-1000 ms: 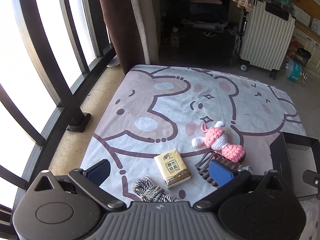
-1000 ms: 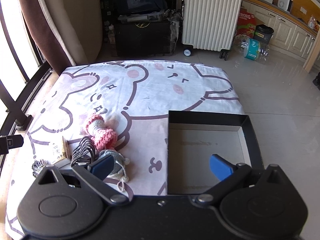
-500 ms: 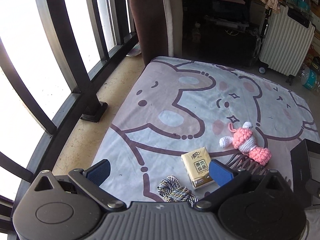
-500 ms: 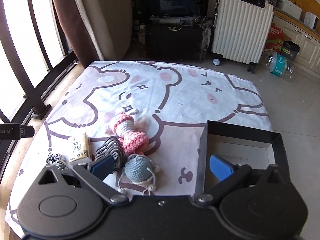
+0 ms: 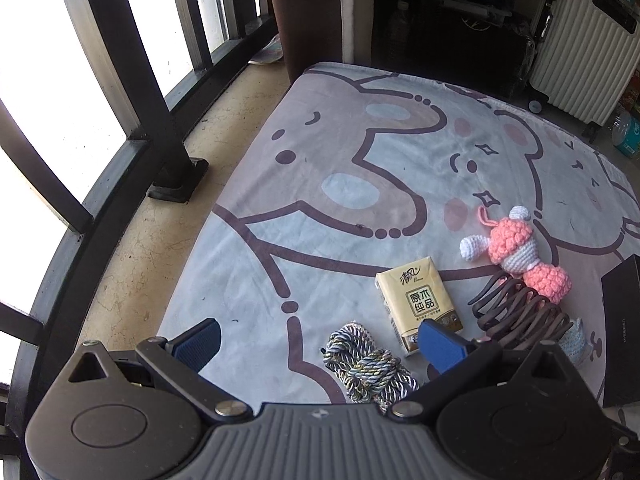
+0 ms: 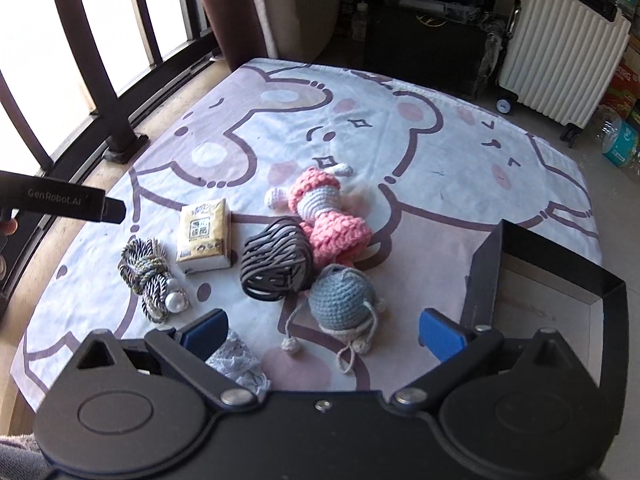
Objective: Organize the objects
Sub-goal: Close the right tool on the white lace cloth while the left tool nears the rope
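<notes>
On a cartoon-print blanket (image 6: 440, 152) lie a yellow tissue pack (image 6: 204, 236) (image 5: 418, 306), a twisted rope bundle (image 6: 146, 276) (image 5: 368, 368), a dark coiled hair clip (image 6: 276, 264) (image 5: 520, 312), a pink crochet doll (image 6: 326, 216) (image 5: 520, 252), a grey crochet ball (image 6: 342, 300) and a white lace piece (image 6: 236, 360). A black open box (image 6: 552, 304) sits at the right. My left gripper (image 5: 318, 344) hovers open above the rope bundle. My right gripper (image 6: 324, 332) hangs open over the grey ball, with nothing between its fingers.
Dark window bars (image 5: 132, 92) and a sill run along the left. A brown curtain (image 6: 236, 8), black cases (image 6: 424, 28) and a white suitcase (image 6: 560, 36) stand behind the blanket. The left gripper's body (image 6: 60, 200) shows at the left edge of the right wrist view.
Both grippers have swung leftward: the box slid to the right edge of each view and the window bars came closer. The objects on the blanket have not moved.
</notes>
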`<state>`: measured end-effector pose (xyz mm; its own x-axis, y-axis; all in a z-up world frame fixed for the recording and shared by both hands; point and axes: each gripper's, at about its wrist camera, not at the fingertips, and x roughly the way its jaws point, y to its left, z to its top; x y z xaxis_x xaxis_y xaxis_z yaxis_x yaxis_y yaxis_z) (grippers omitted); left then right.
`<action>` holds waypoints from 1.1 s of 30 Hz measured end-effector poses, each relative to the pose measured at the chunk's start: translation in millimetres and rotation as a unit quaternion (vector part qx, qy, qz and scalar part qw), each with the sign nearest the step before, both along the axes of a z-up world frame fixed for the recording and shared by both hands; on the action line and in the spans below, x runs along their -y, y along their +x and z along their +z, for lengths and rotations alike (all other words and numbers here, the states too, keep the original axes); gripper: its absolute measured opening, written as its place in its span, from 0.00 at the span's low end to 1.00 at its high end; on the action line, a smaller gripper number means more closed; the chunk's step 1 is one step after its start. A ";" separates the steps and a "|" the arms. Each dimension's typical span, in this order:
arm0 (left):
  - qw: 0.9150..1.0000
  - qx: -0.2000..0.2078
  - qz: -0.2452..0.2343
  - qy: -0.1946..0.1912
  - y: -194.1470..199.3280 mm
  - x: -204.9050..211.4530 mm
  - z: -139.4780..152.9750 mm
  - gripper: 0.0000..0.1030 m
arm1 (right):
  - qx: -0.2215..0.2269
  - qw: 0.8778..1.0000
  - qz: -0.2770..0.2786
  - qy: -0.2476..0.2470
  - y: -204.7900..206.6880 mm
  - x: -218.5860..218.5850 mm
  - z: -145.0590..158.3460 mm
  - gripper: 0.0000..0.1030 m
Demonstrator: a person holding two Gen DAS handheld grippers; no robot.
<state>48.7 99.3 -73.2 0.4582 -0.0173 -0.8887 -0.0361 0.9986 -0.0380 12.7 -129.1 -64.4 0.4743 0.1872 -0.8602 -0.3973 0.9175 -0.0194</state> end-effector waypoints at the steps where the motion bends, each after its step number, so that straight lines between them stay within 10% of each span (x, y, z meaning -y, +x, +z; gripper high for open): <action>1: 1.000 -0.005 0.001 -0.002 0.7 -0.7 -2.5 1.00 | -0.005 1.000 0.010 -0.003 -0.6 -3.3 -2.7 1.00; 17: 0.998 -0.050 -0.024 0.004 5.8 9.3 -28.4 1.00 | -0.073 0.984 0.143 -0.072 -7.2 -48.3 -48.6 0.86; 33: 0.995 -0.085 -0.050 -0.012 12.6 34.0 -55.0 1.00 | -0.124 0.976 0.173 -0.048 -6.8 -58.2 -66.4 0.37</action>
